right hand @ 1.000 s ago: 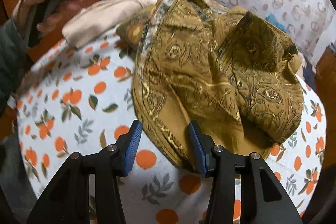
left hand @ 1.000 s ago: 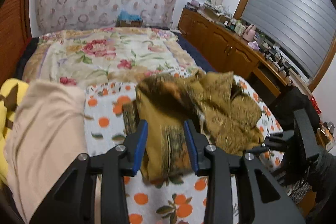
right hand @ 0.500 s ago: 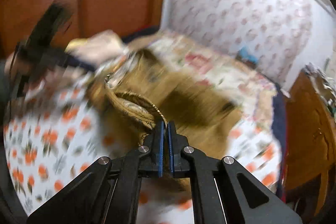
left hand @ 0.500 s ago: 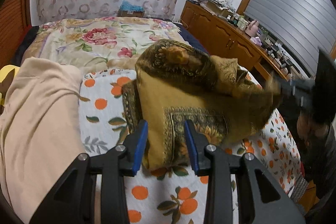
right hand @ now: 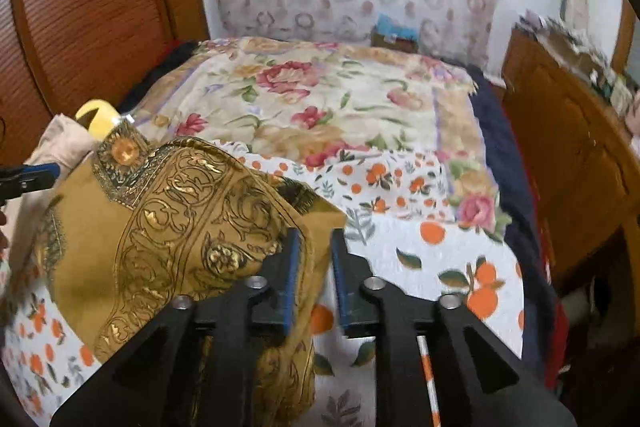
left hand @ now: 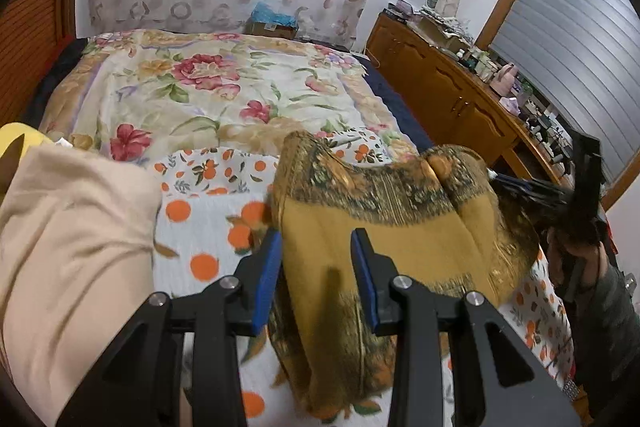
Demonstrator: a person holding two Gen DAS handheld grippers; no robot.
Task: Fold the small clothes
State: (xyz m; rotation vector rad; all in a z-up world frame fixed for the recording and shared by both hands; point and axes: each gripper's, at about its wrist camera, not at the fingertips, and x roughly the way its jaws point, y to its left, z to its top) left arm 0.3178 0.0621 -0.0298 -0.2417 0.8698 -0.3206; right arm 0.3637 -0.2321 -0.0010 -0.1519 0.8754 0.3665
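Note:
A mustard-gold patterned garment (left hand: 380, 227) lies half folded on the orange-print sheet (left hand: 200, 219). My left gripper (left hand: 316, 267) stands open over its near left part. The cloth runs between and under the blue pads without being pinched. In the right wrist view the same garment (right hand: 180, 219) has a gold-scroll flap folded over. My right gripper (right hand: 314, 267) is at its right edge and its jaws are opening. The cloth's edge rests against the left pad, with a gap to the right pad. The right gripper (left hand: 520, 187) also shows at the garment's far right in the left wrist view.
A folded beige garment (left hand: 60, 247) and a yellow item (left hand: 20, 139) lie at the left. A floral quilt (left hand: 208, 87) covers the far bed. A wooden dresser (left hand: 448, 95) crowded with small things runs along the right, and a wooden panel (right hand: 80, 7) stands at the left.
The right gripper shut on the garment's edge, carried it across to the right, and its jaws have parted again. The left gripper moved forward over the garment, which now lies flatter and folded.

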